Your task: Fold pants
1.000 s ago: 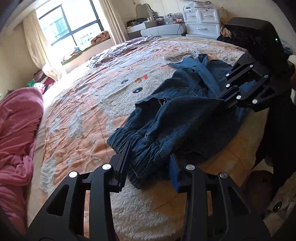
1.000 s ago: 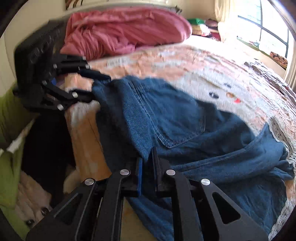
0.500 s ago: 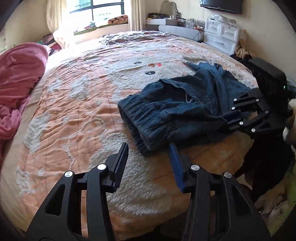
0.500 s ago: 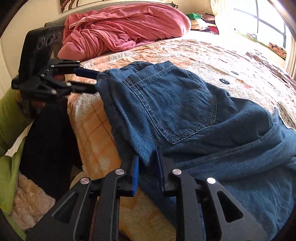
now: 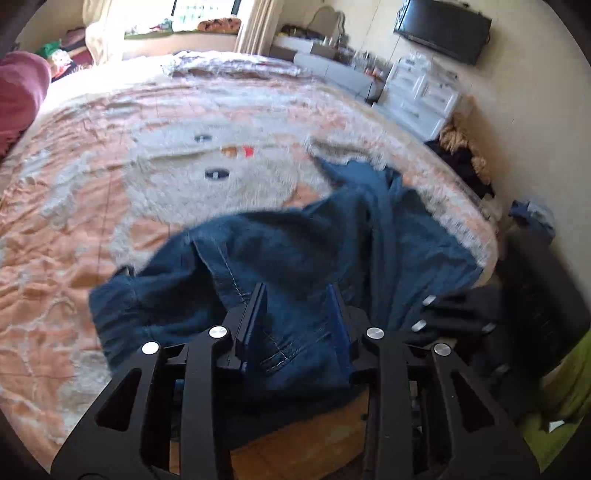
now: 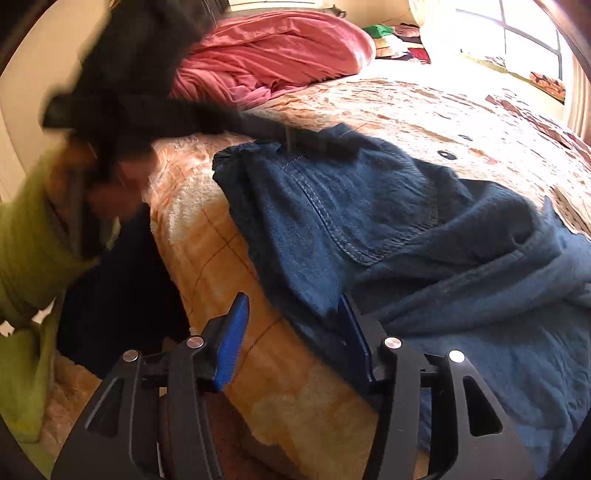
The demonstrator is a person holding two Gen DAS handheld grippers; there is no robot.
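Note:
Dark blue denim pants (image 5: 295, 251) lie crumpled on the near right part of the bed's orange and white quilt (image 5: 110, 184). My left gripper (image 5: 298, 306) is over their near edge. Its jaws are closing, and a fold of denim fills the gap and touches both pads. In the right wrist view the pants (image 6: 369, 206) show a back pocket. My right gripper (image 6: 293, 325) is at the bed's edge with its jaws opening. The denim hem lies against the right pad only. The left gripper (image 6: 288, 136) shows there as a dark blur over the pants' far edge.
A pink blanket (image 6: 273, 62) is heaped at the far end of the bed. White drawers (image 5: 421, 99) and a wall screen (image 5: 443, 26) stand beyond the bed. A person's hand and green sleeve (image 6: 33, 229) are at the left. Dark clothes (image 5: 461, 166) lie on the floor.
My left gripper let go of the elastic waistband, swung right and rolled, and now has a denim fold between its jaws. My right gripper opened and released the hem it held.

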